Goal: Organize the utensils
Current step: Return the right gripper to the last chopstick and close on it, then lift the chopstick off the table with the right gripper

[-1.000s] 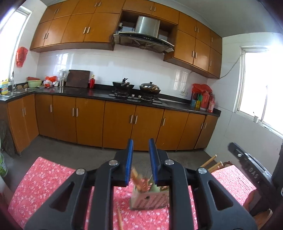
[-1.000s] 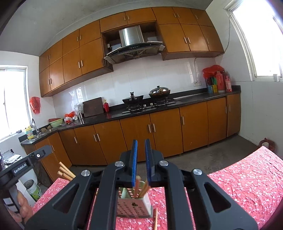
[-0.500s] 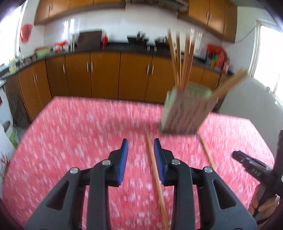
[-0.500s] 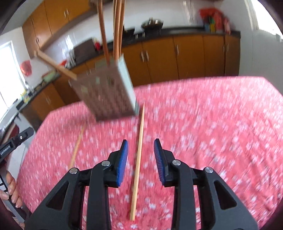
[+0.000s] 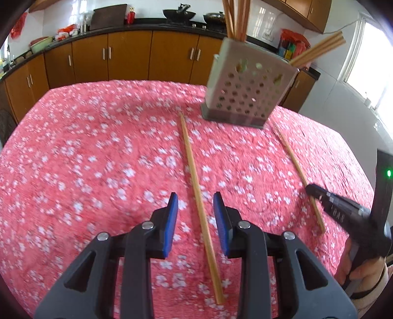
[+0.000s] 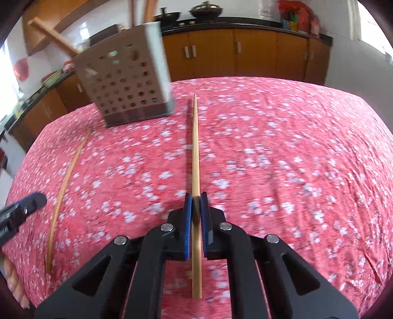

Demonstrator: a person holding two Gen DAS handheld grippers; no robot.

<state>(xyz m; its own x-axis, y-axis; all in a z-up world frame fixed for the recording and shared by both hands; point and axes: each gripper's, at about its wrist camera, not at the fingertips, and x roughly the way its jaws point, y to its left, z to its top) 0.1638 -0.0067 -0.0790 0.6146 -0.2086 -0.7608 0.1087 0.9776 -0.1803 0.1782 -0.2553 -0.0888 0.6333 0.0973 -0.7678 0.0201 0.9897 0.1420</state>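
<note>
**Two grippers, two loose chopsticks, one holder**

The right gripper (image 6: 196, 200) is clenched on a chopstick (image 6: 195, 147), its blue pads pressed against the stick from both sides near the stick's nearer end; the rest of the stick runs straight ahead over the cloth toward the holder's right corner. The left gripper (image 5: 195, 203) stands spread, its blue pads apart, with the other chopstick (image 5: 194, 166) lying on the cloth between them, touched by neither pad.

The perforated chopstick holder (image 5: 245, 90) stands on the far part of the table, near its back edge. Several chopsticks (image 5: 235, 17) rise upright from it and out of the top of the view, and a few more (image 5: 319, 50) lean out over one corner at a steep slant. In the left wrist view the tip of the stick between the pads ends just short of the holder's base.

The red floral tablecloth (image 5: 86, 152) covers the whole table. Bare cloth spreads wide to the left of the left gripper and to the right of the right gripper (image 6: 294, 159). Beyond the table's far edge stand brown kitchen cabinets (image 5: 127, 59) under a dark counter.
</note>
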